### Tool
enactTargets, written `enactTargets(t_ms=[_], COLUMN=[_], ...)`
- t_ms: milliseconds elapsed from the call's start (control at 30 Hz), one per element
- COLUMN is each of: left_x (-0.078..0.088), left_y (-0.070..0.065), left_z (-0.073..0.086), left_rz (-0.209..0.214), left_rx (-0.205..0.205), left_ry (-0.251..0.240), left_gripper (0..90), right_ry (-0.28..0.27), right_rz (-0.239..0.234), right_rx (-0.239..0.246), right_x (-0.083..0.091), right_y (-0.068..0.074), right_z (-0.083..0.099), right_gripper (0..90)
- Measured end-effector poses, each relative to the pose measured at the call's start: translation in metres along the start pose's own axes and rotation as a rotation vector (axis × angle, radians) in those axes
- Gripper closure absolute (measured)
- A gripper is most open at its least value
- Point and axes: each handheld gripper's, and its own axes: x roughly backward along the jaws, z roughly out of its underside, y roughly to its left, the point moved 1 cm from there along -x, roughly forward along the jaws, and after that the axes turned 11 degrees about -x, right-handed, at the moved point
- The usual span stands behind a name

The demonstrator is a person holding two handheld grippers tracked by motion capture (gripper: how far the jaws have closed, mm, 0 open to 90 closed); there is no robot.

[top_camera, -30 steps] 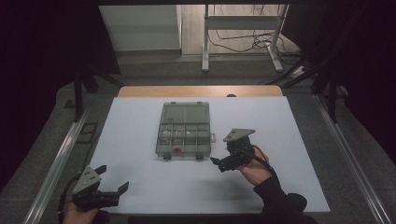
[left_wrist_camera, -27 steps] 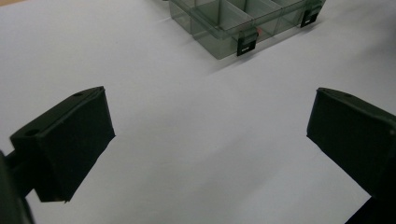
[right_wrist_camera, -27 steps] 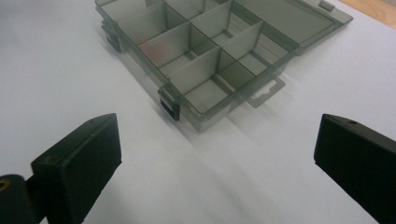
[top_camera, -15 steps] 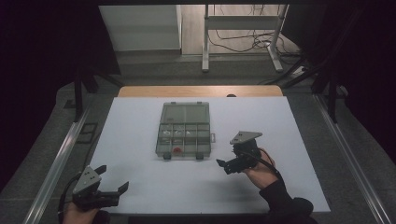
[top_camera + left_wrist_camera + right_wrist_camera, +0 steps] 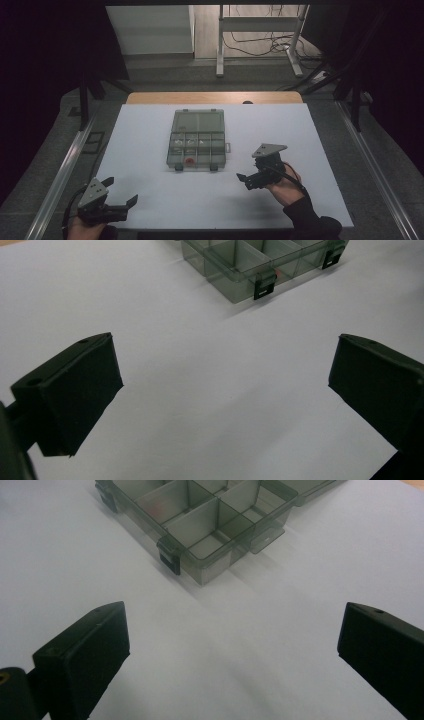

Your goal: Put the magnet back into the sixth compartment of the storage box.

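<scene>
Both grippers idle, fingers wide, holding nothing. Left gripper (image 5: 111, 203) near counter (image 5: 150, 130) front-left corner. Right gripper (image 5: 248, 179) just right of compartment box (image 5: 197, 139), mid-counter. Judged approach step; next needs closing on latch (image 5: 170, 557).

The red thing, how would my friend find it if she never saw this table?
Start at the white table and find the smoky see-through box lying in its middle. Look along the box's front row of compartments, the side with two dark latches facing the person. The red thing sits there just left of centre, and it is the one spot of colour among grey compartments.
</scene>
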Motion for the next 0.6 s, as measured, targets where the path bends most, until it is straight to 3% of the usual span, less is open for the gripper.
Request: enactTargets(t_ms=[600], left_x=[0.000], left_y=[0.000], left_z=[0.000], left_rz=[0.000], left_rx=[0.001], left_ry=[0.001], left_gripper=[0.9], right_ry=[-0.001], right_rz=[0.022], right_rx=[-0.023], right_x=[0.016], right_y=[-0.007], right_z=[0.015], right_gripper=[0.2])
